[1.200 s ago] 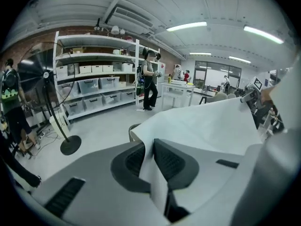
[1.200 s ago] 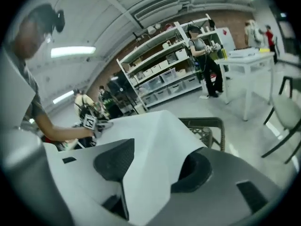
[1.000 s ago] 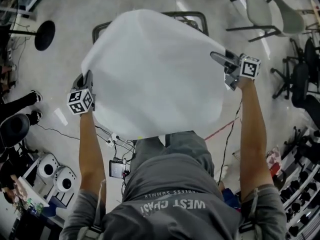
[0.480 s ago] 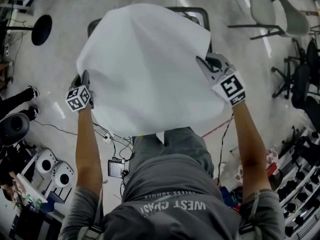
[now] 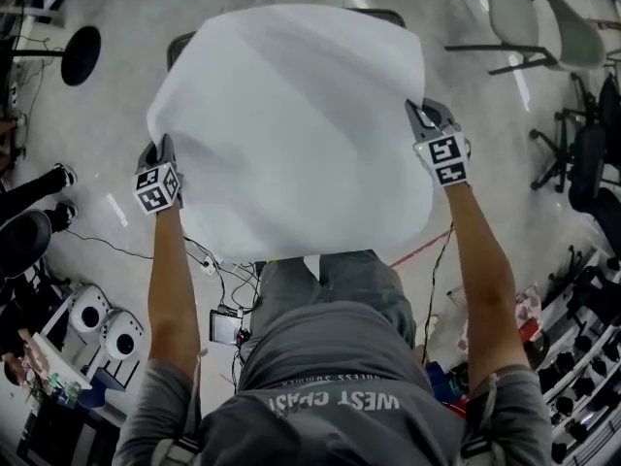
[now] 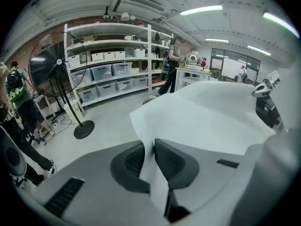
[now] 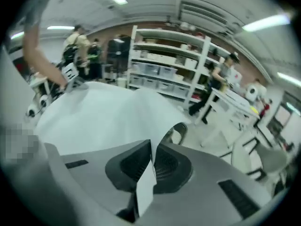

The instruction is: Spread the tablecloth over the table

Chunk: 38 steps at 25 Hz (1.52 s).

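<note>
Underfoot lies a pale, glossy floor (image 5: 107, 115) strewn with cables (image 5: 225, 278), in a workshop room with strip lights overhead. White shelving (image 6: 113, 65) stacked with storage bins lines a brick wall, and a person (image 6: 170, 67) stands at its end. A pedestal fan (image 6: 49, 62) stands on a round black base beside it.

One white tablecloth (image 5: 291, 124) billows in a dome over the table (image 5: 381, 15), of which only two dark frame corners peek out at the cloth's far edge. Whether the cloth rests on the top anywhere is hard to judge from above.

Two tools are at work, one in each hand. The left tool (image 5: 163, 151) is nipped tight on the cloth's left edge, with a fold of white pinched between its dark pads. The right tool (image 5: 423, 116) is likewise clamped narrow on the right edge, a strip of cloth trailing down from its pads. One pale chair (image 5: 524, 17) stands well apart at the far right.
</note>
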Tool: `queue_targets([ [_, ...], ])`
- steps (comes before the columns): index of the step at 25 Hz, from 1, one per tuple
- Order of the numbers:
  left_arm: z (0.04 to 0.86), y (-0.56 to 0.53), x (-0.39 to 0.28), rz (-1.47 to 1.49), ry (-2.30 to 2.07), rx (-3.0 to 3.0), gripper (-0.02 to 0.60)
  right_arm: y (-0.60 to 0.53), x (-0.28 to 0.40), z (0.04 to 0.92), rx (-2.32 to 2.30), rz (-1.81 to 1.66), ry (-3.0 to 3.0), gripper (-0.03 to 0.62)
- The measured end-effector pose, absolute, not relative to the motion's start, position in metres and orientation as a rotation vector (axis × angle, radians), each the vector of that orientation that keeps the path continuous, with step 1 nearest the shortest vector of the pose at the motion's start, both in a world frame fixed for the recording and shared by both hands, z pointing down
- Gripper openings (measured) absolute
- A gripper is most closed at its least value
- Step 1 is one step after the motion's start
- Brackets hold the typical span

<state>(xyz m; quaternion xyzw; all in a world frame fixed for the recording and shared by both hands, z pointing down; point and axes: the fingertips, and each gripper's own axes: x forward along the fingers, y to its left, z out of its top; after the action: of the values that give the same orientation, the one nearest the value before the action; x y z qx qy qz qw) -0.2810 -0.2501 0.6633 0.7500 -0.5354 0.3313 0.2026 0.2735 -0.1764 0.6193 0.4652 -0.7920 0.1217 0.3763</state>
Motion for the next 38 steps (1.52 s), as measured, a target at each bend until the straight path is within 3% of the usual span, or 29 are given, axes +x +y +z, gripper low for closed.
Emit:
queue_targets([
  [5,0.606,-0.261,-0.231,1.195,-1.58,2.376,0.011,-0.223,0.351,0.685,1.486,0.793,-1.874,0.025],
  [11,0.515,-0.224,-0.154,1.557,-1.536,2.901,0.0,-0.233,0.345,0.692,1.564,0.9,-1.822,0.019],
  [18,0.625,-0.279,-0.267,1.056,-1.551,2.306,0.011,-0.24,0.343,0.695,1.544,0.894,-1.798,0.017],
  [24,0.682,-0.291,-0.295,0.915,-1.437,2.079,0.021,-0.252,0.338,0.693,1.54,0.912,-1.81,0.021],
  [27,0.692,-0.291,-0.307,0.893,-1.434,2.019,0.025,-0.266,0.316,0.657,1.463,0.663,-1.892,0.02],
  [31,0.7,-0.291,-0.313,0.829,-1.422,1.975,0.026,-0.254,0.247,0.573,1.125,-0.176,-1.97,0.017],
  [33,0.703,-0.29,-0.312,0.821,-1.409,1.968,0.03,-0.231,0.224,0.566,0.941,-0.427,-1.94,0.015],
  [35,0.704,-0.291,-0.311,0.813,-1.397,1.968,0.035,-0.22,0.228,0.581,0.879,-0.423,-1.935,0.014],
  [38,0.705,-0.295,-0.306,0.774,-1.356,1.975,0.035,-0.245,0.281,0.622,1.105,-0.029,-1.936,0.017],
])
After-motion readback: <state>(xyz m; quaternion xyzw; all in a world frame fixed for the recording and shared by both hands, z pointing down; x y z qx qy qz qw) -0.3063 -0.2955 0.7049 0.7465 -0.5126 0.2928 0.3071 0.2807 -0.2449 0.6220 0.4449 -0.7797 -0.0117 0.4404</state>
